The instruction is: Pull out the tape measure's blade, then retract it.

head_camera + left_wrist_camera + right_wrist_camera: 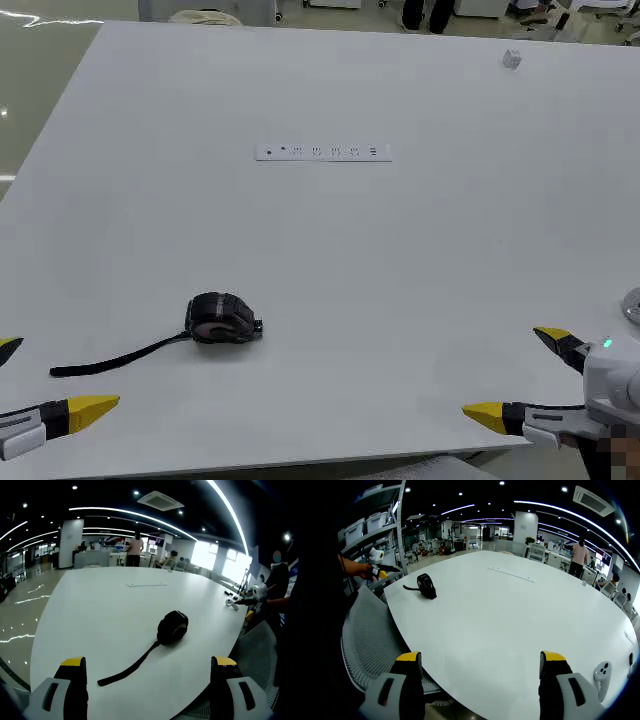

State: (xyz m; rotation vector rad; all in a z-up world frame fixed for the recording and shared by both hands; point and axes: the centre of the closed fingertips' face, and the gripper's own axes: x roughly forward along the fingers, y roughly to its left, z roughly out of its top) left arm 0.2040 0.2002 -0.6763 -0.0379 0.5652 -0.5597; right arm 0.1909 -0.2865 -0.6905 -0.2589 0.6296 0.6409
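White table (400, 250) spreads wide in the head view. The tape measure (220, 319) sits near its front edge, and the left gripper (69, 372) and right gripper (500, 370) both gape empty. Left gripper view: tape measure ahead, untouched. Right gripper view: tape measure far left, near the rim.

A black tape measure (172, 626) is seen lying on a white table (100, 615), with its strap (127, 669) trailed toward the left gripper (149, 662). The gripper's yellow-tipped jaws are held wide apart, short of the tape measure. The right gripper (252, 596) is seen past the table's right edge, well apart.
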